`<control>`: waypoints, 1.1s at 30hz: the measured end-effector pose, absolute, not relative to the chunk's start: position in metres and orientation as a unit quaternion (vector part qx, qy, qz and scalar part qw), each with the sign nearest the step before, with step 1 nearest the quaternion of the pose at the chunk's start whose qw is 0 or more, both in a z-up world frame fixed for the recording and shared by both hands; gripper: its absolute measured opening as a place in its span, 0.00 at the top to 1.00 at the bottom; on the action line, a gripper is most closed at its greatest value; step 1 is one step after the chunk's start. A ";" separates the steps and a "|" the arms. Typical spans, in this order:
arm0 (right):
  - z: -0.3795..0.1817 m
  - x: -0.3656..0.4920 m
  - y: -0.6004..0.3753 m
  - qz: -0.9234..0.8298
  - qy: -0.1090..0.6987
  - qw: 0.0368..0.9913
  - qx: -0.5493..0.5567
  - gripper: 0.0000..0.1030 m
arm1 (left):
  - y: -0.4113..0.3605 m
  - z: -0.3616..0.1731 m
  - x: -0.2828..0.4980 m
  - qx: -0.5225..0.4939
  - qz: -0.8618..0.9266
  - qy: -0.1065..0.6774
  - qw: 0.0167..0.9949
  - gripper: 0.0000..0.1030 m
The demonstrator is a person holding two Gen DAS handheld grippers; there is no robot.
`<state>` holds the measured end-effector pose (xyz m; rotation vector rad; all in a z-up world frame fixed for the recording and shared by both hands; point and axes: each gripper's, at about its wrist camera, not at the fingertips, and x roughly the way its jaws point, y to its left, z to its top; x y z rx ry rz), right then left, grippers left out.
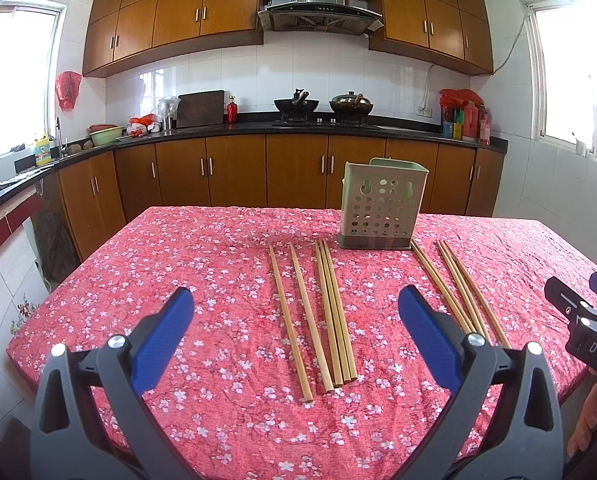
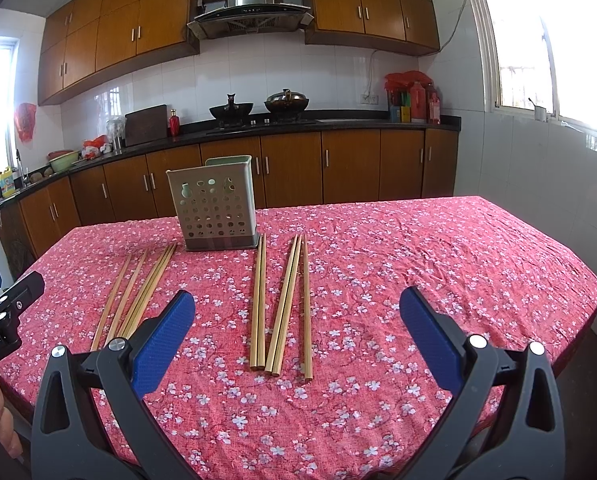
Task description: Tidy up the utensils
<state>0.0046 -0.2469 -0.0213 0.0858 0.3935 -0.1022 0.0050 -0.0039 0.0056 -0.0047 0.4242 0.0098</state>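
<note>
Both the left claw [image 1: 296,336] and the right claw [image 2: 298,336] are wide open and hold nothing. The thin wooden chopsticks [image 1: 330,312] lie flat on the pink flowery counter [image 1: 218,280], near the pale green holder with holes [image 1: 382,208]. They could roll or slip when pinched.

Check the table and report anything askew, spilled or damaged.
Nothing spilled or damaged. The utensil holder stands upright. One chopstick in the right group lies slanted across its neighbours. The tablecloth is wrinkled. Both hand-held grippers are open and empty.
</note>
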 end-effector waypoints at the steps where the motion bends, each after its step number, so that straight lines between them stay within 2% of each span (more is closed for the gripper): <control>1: -0.022 0.005 -0.248 -0.050 0.198 0.978 0.046 0.02 | -0.004 0.006 0.005 -0.003 0.006 0.211 0.977 0.04; 6: -0.032 0.018 -0.257 -0.054 0.225 0.971 0.065 0.04 | -0.008 -0.013 0.017 -0.004 0.025 0.236 0.972 0.04; 11: -0.049 0.053 -0.271 -0.065 0.304 0.947 0.077 0.35 | 0.005 -0.024 0.037 -0.010 0.040 0.280 0.959 0.04; 12: -0.053 0.060 -0.273 -0.063 0.319 0.942 0.080 0.37 | 0.008 -0.027 0.042 -0.016 0.038 0.290 0.956 0.04; 17: -0.076 0.093 -0.278 -0.045 0.384 0.917 0.096 0.60 | 0.022 -0.038 0.064 -0.035 0.031 0.329 0.943 0.06; 26: -0.097 0.111 -0.270 -0.046 0.414 0.906 0.073 0.78 | 0.025 -0.057 0.107 -0.034 0.001 0.392 0.919 0.45; 33: -0.096 0.109 -0.270 -0.047 0.414 0.907 0.069 0.80 | 0.020 -0.078 0.131 -0.037 -0.014 0.446 0.894 0.75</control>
